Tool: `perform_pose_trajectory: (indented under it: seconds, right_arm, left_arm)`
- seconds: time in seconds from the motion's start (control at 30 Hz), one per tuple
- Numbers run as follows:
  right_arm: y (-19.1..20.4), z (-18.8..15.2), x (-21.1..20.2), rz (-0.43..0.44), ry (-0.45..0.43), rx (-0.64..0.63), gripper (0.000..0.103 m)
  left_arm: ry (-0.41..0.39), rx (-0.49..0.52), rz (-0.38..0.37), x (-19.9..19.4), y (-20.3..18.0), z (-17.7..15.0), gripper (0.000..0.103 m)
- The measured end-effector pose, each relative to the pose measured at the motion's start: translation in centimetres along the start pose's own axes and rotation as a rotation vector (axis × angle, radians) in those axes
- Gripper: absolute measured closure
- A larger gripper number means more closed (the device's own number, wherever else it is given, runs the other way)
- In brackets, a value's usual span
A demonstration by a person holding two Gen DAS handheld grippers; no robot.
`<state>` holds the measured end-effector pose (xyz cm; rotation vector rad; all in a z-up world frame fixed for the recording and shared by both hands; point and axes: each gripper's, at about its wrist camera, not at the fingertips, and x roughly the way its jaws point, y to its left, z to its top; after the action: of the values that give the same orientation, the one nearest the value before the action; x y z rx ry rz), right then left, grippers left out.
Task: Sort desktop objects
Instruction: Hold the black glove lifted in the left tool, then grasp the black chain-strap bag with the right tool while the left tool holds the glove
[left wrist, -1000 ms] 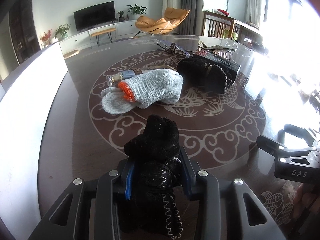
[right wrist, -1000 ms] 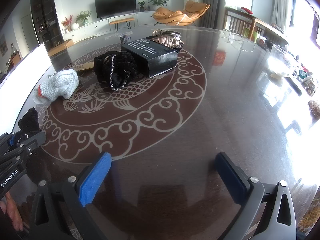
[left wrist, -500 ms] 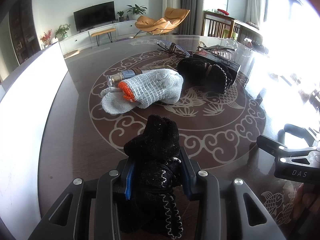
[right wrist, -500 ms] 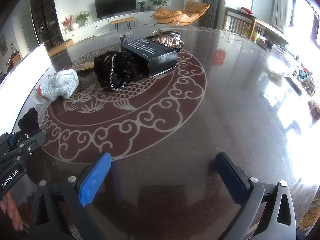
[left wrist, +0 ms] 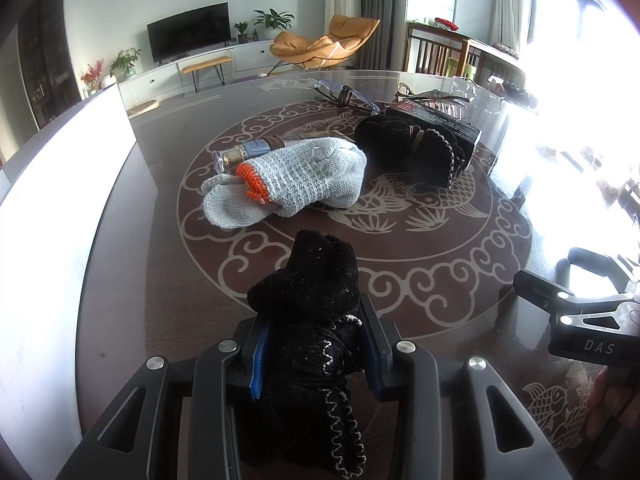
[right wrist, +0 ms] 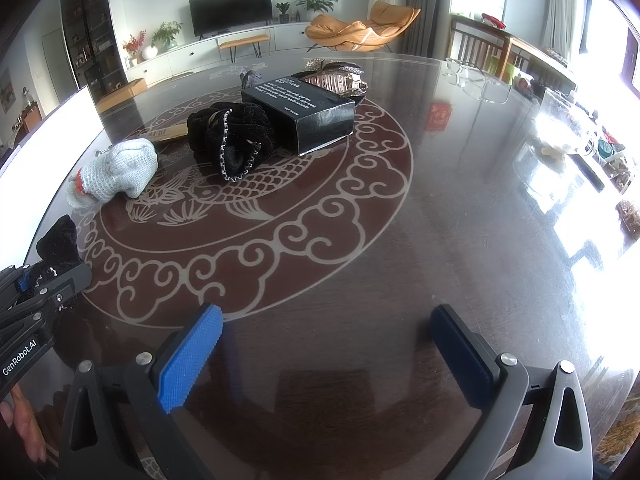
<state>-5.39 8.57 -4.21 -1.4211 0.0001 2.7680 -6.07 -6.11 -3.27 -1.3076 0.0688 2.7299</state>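
On the round tabletop I see a black box, beside it a black glove bundle and a grey glove, while my left claw grips a black glove and my right claw gapes empty.

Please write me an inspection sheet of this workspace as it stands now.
Surface: dark glossy round table with a pale fish-and-cloud inlay.
Job's things: black glove clamped in the left gripper; grey glove, black glove pile, black box on the inlay.
Clutter: small bottle, glasses.
Grippers: left shut on the black glove; right gripper open, nothing between its pads.
Cables: nothing seen.
Surroundings: living room with television and orange chair.
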Motion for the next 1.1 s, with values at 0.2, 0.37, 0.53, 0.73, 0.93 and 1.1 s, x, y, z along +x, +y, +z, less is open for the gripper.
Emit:
perform_pose_trajectory:
  seconds: [0.2,0.37,0.53,0.73,0.93,1.1]
  right_arm:
    - [0.0,0.0,0.0,0.0,0.0,0.0,0.0]
    - [0.0,0.0,0.0,0.0,0.0,0.0,0.0]
    - [0.0,0.0,0.0,0.0,0.0,0.0,0.0]
    - [0.0,0.0,0.0,0.0,0.0,0.0,0.0]
    - [1.0,1.9,0.8,0.132,0.014,-0.065,0.0]
    - [3.3,7.4,4.3,0.217,0.069,-0.147,0.0]
  left_arm:
    - [0.0,0.0,0.0,0.0,0.0,0.0,0.066]
    - [0.0,0.0,0.0,0.0,0.0,0.0,0.066]
    - [0.0,0.001,-0.001,0.0,0.0,0.0,0.066]
    - [0.0,-0.032,0.031,-0.3,0.8,-0.6,0.065]
    - [-0.002,-0.051,0.018,-1.0,2.0,-1.4,0.066]
    - [0.0,-0.039,0.031,-0.8,1.7,-1.5,0.065]
